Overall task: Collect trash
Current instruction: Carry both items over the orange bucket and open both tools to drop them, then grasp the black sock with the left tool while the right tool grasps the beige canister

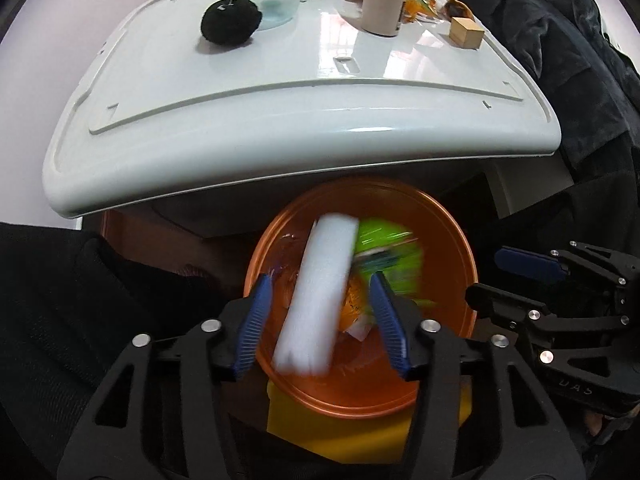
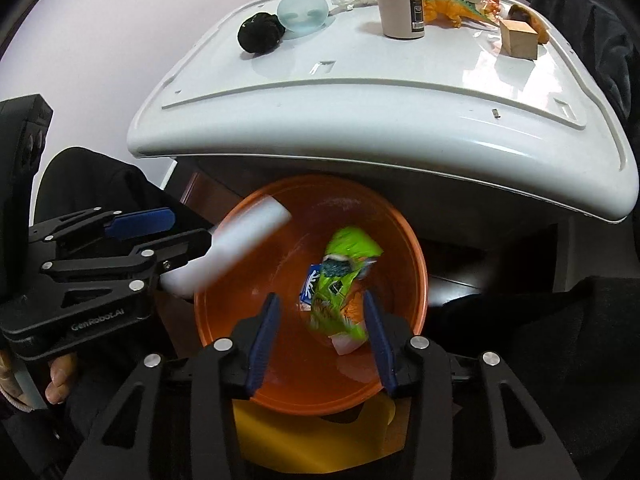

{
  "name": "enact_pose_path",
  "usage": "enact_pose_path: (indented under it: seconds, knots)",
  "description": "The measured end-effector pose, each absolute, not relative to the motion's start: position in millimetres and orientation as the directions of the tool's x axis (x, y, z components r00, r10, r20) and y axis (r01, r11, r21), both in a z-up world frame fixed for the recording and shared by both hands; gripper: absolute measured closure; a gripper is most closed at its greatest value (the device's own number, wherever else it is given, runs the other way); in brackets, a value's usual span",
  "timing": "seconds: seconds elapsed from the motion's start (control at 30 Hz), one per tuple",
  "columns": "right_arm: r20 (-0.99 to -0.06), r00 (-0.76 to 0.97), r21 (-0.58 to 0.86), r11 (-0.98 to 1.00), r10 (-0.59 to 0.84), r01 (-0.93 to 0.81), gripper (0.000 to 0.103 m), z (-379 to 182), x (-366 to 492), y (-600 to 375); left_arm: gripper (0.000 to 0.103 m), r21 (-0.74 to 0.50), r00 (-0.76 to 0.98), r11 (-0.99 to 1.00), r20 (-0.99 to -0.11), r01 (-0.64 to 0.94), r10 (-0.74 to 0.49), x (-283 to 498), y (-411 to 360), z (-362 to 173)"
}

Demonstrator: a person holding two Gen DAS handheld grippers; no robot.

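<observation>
Bowl point(image 1: 460, 248), orange, sits below the worktop point(image 1: 240, 128) edge, holding a green wrapper point(image 2: 344, 272) and scraps. My left claw point(image 1: 320, 312) is spread, a blurred white foam piece point(image 1: 320, 292) between its fingers and touching neither, over the bowl. My right claw point(image 2: 320, 332) is spread too, with nothing in it. Only the right view shows the dinosaur point(image 2: 452, 6) behind the cup point(image 2: 400, 4); both show the black ball point(image 1: 230, 20) and wood block point(image 1: 466, 33).
</observation>
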State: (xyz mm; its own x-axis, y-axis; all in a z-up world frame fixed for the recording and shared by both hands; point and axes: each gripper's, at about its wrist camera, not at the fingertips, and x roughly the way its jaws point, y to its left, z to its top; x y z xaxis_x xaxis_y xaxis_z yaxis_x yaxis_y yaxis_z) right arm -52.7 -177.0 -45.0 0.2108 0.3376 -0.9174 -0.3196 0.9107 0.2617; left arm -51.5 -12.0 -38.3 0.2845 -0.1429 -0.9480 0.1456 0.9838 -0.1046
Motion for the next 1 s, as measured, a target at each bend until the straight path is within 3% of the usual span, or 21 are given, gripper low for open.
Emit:
enact_pose_path:
  seconds: [0.43, 0.5, 0.6, 0.7, 1.0]
  knots:
    - [-0.901, 0.264, 0.273, 0.923, 0.344, -0.272, 0.056, -31.8, -45.1, -198.6, 0.051, -0.124, 0.342, 0.986, -0.926, 0.116, -0.157, -35.4, -0.6, -17.1]
    - [-0.895, 0.29, 0.267, 0.928, 0.339, -0.261, 0.053, -26.9, -37.8, -204.0, 0.048, -0.11, 0.379, 0.989, -0.915, 0.097, -0.139, -18.7, 4.1, -6.2]
    - [-0.882, 0.329, 0.267, 0.934, 0.336, -0.238, 0.05, -18.7, -23.7, -211.4, 0.035, -0.088, 0.455, 0.995, -0.885, 0.04, -0.097, 16.5, 12.4, 10.1]
    - [-0.868, 0.37, 0.264, 0.938, 0.332, -0.223, 0.045, -11.5, -11.5, -215.8, 0.034, -0.077, 0.497, 0.997, -0.866, -0.014, -0.06, 56.3, 17.9, 16.3]
    - [-0.872, 0.35, 0.296, 0.938, 0.343, -0.182, 0.045, -28.8, 12.8, -226.3, 0.034, 0.004, 0.477, 0.999, -0.879, -0.045, 0.026, 157.3, 17.5, -18.8]
